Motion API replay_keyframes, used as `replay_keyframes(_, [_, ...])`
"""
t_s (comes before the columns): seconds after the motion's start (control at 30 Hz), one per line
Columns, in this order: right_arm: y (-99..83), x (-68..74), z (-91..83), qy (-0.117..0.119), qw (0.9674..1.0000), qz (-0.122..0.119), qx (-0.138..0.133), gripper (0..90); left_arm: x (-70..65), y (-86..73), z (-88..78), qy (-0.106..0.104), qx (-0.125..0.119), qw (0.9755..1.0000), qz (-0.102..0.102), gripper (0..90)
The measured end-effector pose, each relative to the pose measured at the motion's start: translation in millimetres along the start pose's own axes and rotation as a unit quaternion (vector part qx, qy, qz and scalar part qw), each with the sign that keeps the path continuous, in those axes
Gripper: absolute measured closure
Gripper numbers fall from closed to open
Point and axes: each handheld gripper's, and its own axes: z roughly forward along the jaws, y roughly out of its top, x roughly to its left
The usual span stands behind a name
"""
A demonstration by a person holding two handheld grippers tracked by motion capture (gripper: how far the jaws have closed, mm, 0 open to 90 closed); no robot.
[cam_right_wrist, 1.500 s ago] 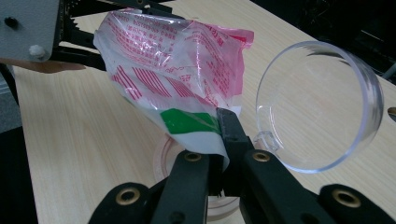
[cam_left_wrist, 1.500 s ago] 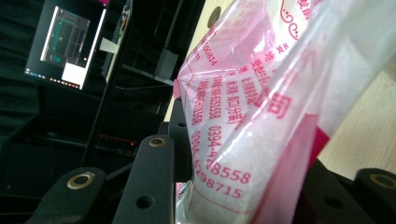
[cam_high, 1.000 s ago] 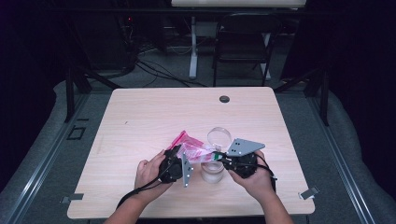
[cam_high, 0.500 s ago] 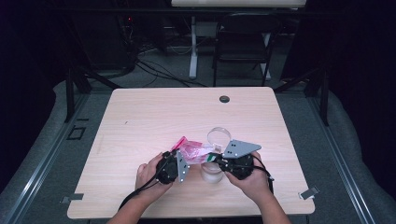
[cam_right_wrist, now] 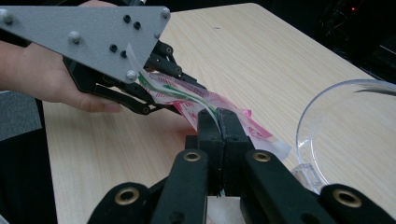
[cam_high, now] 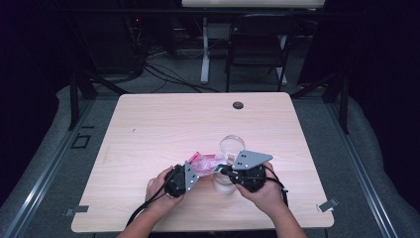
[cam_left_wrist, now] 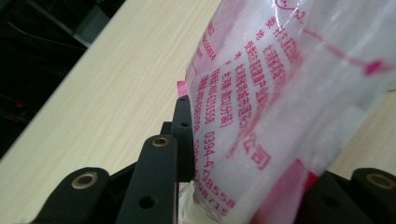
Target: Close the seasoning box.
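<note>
Pale wood grain covers the table (cam_high: 148, 129), bare apart from a small dark round plug (cam_high: 238, 105) near its far edge and a clear glass bowl (cam_high: 232, 144) just beyond the two hands. A second clear glass (cam_high: 224, 184) stands on the table between the grippers, below the bag. The bag (cam_high: 205, 162) is thin, crinkled clear plastic with pink print and a green strip along one edge; it hangs over the near middle of the table with its long axis running left to right. The left gripper (cam_high: 194, 171) has been closing and its jaws press on the bag's bulging left part. The right gripper (cam_right_wrist: 218, 122) has its jaws together, pinching the bag's flat right edge.
</note>
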Motion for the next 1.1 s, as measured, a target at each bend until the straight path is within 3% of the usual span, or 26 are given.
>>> replay_keyframes(0.13, [-0.7, -0.4, 2.3, 0.008, 0.9999, 0.007, -0.002, 85.0, 3.3, -4.4, 3.6, -0.030, 0.004, 0.9992, -0.027, 73.8])
replay_keyframes(0.23, [-0.7, -1.0, 2.4, 0.008, 0.9999, 0.010, -0.004, 80.6, 3.4, -6.0, 5.3, -0.033, 0.000, 0.9989, -0.033, 74.2])
replay_keyframes(0.33, [-1.0, -1.1, 4.4, 0.010, 0.9999, 0.011, -0.001, 69.2, 4.8, -7.1, 6.6, -0.039, -0.004, 0.9980, -0.050, 74.5])
replay_keyframes(0.5, [-0.5, -1.0, 4.4, 0.003, 0.9996, 0.020, -0.021, 56.3, 8.2, -10.4, 6.9, -0.050, -0.008, 0.9965, -0.066, 74.8])
replay_keyframes(0.7, [-0.3, -5.0, -1.5, -0.004, 0.9985, 0.034, -0.042, 53.0, 13.1, -14.0, 7.2, -0.062, -0.010, 0.9939, -0.091, 75.0])
replay_keyframes(0.77, [-0.5, -6.6, -3.9, -0.009, 0.9979, 0.041, -0.050, 52.7, 17.8, -16.6, 8.1, -0.072, -0.015, 0.9908, -0.113, 75.0])
replay_keyframes(0.8, [-0.5, -6.6, -3.9, -0.009, 0.9979, 0.041, -0.050, 52.7, 17.8, -16.6, 8.1, -0.072, -0.015, 0.9908, -0.113, 75.1])
replay_keyframes(0.83, [-0.6, -7.8, -5.5, -0.011, 0.9976, 0.042, -0.053, 52.6, 20.8, -18.8, 9.1, -0.079, -0.019, 0.9880, -0.132, 75.1])
replay_keyframes(0.87, [-0.8, -8.2, -6.0, -0.013, 0.9974, 0.044, -0.056, 52.4, 20.8, -18.8, 9.1, -0.079, -0.019, 0.9880, -0.132, 75.2])
replay_keyframes(0.93, [-1.0, -9.1, -7.2, -0.016, 0.9971, 0.047, -0.058, 51.7, 26.7, -22.2, 10.0, -0.093, -0.023, 0.9832, -0.155, 75.3])
replay_keyframes(0.97, [-1.0, -9.1, -7.2, -0.016, 0.9971, 0.047, -0.058, 51.7, 26.7, -22.2, 10.0, -0.093, -0.023, 0.9832, -0.155, 75.4])
replay_keyframes(1.1, [-1.7, -11.3, -8.8, -0.021, 0.9965, 0.051, -0.063, 50.1, 34.8, -27.1, 11.0, -0.111, -0.032, 0.9742, -0.194, 75.8])
